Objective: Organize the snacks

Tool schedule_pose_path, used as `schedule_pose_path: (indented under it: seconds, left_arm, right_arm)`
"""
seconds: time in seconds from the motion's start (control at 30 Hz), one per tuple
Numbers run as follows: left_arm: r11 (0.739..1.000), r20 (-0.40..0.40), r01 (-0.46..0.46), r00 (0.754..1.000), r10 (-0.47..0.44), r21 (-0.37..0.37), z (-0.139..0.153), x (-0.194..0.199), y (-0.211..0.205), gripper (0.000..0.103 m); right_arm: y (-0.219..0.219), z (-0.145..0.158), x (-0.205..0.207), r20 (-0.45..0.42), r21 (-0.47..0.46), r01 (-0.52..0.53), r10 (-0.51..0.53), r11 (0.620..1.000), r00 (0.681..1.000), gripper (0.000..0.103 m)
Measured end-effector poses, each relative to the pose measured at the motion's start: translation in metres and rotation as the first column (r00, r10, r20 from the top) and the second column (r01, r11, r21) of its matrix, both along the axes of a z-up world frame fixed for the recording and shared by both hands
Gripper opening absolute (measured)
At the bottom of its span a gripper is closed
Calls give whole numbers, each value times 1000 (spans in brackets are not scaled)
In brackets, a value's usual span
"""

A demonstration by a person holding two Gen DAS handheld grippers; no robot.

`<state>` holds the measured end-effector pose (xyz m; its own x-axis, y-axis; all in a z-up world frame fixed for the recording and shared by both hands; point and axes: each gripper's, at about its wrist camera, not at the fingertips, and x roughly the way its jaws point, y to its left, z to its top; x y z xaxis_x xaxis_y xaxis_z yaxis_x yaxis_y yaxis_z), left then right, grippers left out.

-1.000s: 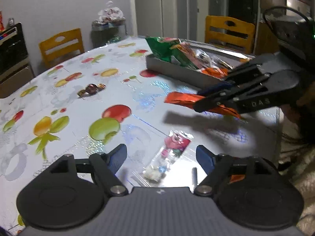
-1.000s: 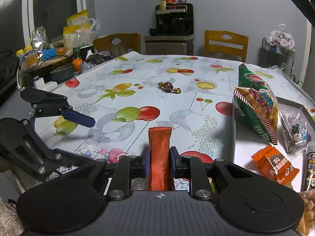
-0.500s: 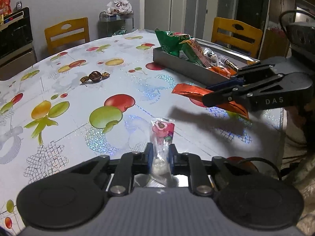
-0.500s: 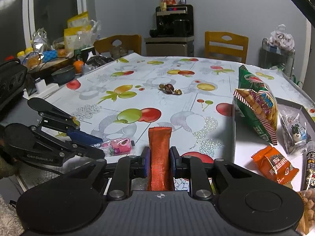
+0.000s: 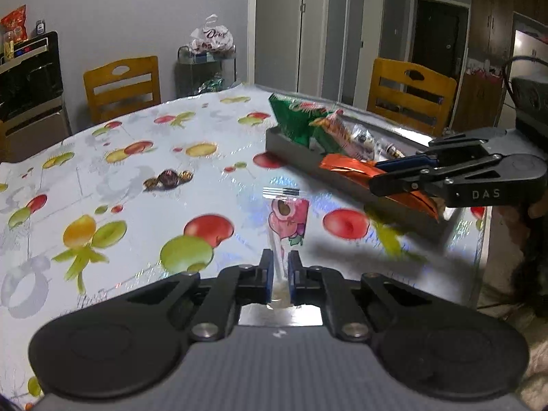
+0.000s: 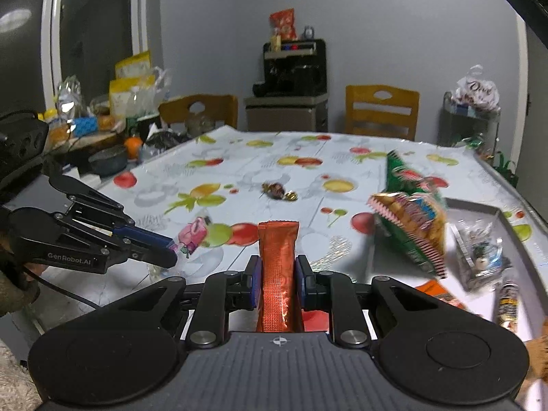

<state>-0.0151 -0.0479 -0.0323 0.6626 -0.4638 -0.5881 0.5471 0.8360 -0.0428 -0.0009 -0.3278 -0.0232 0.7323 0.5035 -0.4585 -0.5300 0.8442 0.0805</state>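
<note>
You're working in a home dining room: the table [image 5: 102,178] wears a glossy fruit-print cloth, and wooden chairs [image 5: 121,84] with cut-out backs stand round it. Against the grey wall you have a dark appliance cabinet [image 6: 294,68] with a red snack bag [image 6: 283,24] on top, and a small metal rack [image 5: 205,68] carrying a tied plastic bag [image 5: 212,36]. To one side, a cluttered counter [image 6: 85,130] holds packets, a bowl and an orange. Behind the far chair, interior doors [image 5: 311,27] and a dark doorway [image 5: 438,34] lead off, as in a flat
</note>
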Motion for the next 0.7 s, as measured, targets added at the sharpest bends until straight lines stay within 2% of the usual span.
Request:
schedule_pose_path:
  seconds: [0.3, 0.7]
  left_arm:
    - [999, 35, 39, 999, -38, -28, 17, 13, -30, 0]
    - [993, 33, 108, 994, -107, -37, 29, 31, -70, 0]
  right_arm:
    - [-50, 8, 0, 36, 46, 104, -106, 994, 994, 23]
    - [-96, 1, 3, 35, 79, 200, -203, 977, 979, 23]
